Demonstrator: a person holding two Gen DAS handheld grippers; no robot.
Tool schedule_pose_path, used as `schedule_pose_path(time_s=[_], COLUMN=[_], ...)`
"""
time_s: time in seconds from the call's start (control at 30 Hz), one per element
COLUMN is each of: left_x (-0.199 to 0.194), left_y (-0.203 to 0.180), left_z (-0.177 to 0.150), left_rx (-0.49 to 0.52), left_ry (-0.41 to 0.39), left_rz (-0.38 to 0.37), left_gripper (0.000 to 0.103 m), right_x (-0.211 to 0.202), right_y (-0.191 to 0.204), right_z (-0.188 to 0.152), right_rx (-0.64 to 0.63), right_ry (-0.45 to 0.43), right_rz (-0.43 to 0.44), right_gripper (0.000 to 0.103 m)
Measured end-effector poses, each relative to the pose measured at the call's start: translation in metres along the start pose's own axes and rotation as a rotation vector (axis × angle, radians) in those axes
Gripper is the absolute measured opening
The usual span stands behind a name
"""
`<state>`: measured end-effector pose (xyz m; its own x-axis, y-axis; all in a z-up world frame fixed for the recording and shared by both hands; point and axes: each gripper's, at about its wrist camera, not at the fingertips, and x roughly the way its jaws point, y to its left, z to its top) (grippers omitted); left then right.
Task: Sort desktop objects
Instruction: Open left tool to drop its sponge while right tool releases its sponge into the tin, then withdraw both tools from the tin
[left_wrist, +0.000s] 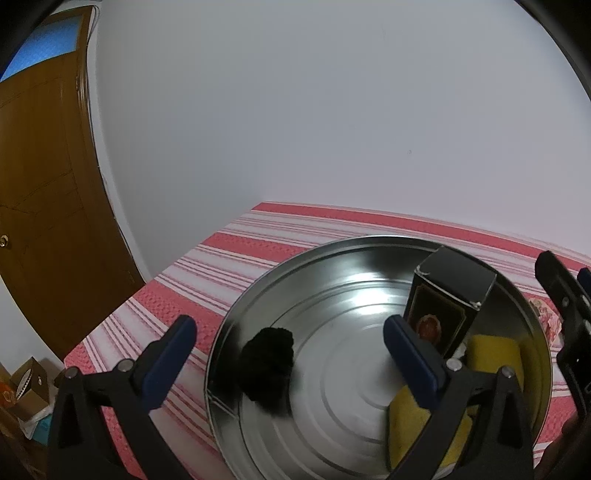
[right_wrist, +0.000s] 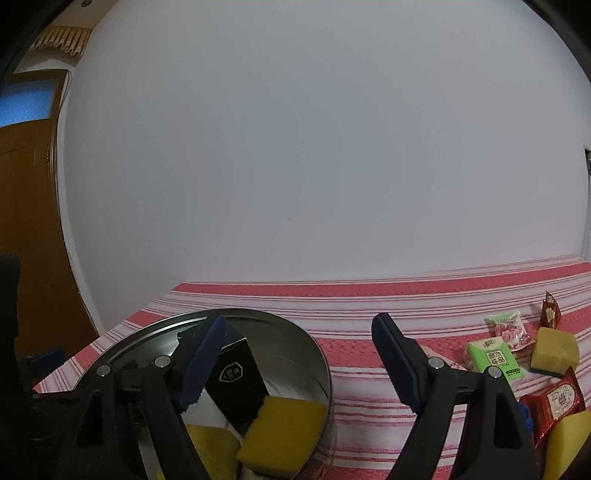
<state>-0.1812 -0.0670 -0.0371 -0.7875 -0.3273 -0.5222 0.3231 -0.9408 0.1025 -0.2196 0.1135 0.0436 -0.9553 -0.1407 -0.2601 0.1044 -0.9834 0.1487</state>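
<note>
The tin (left_wrist: 236, 321) sits near the surface's left edge, already holding a black box (left_wrist: 448, 302), yellow sponges (right_wrist: 282, 428) and a dark clump (left_wrist: 267, 363) I can't identify. Both my grippers, left (left_wrist: 291, 360) and right (right_wrist: 299, 363), hang with fingers wide, empty. I judge I'm between picks; next, the right should reach for the green pack (right_wrist: 493, 360) or sponge (right_wrist: 554, 349) near the right edge. The red packet (right_wrist: 557, 400) is partly cut off.

My right finger's blue pad (right_wrist: 201, 363) covers the left part of the black carton with a shield emblem (right_wrist: 236, 380) in the round silver metal tin (right_wrist: 325, 369). At the near right, a yellow sponge block (right_wrist: 569, 443) runs off the picture's edge. The print on the green tissue packet (right_wrist: 493, 356) is too small for me to read. In the left view my own right finger hides part of the yellow sponge (left_wrist: 495, 354).
</note>
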Motion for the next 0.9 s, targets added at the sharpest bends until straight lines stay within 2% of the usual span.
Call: schedule_pose_path(time_s=[0.3,0.43,0.9], left_x=[-0.001,-0.007,-0.024], left_y=[0.0,-0.004,-0.022], left_z=[-0.002,-0.002,-0.005], left_rx=[0.002,0.007,0.039], left_ry=[0.003,-0.002,-0.033], left_rz=[-0.004,-0.003,-0.03], left_gripper=[0.102,0.102,0.102], right_x=[-0.022,-0.032,-0.055], right_y=[0.016,0.011,-0.009], right_z=[0.001,0.001,0.006], right_rx=[-0.05,-0.047,-0.023], right_ry=[-0.038,-0.068,-0.079], right_rz=[-0.052,-0.085,-0.151], right_gripper=[0.083,0.083,0.083])
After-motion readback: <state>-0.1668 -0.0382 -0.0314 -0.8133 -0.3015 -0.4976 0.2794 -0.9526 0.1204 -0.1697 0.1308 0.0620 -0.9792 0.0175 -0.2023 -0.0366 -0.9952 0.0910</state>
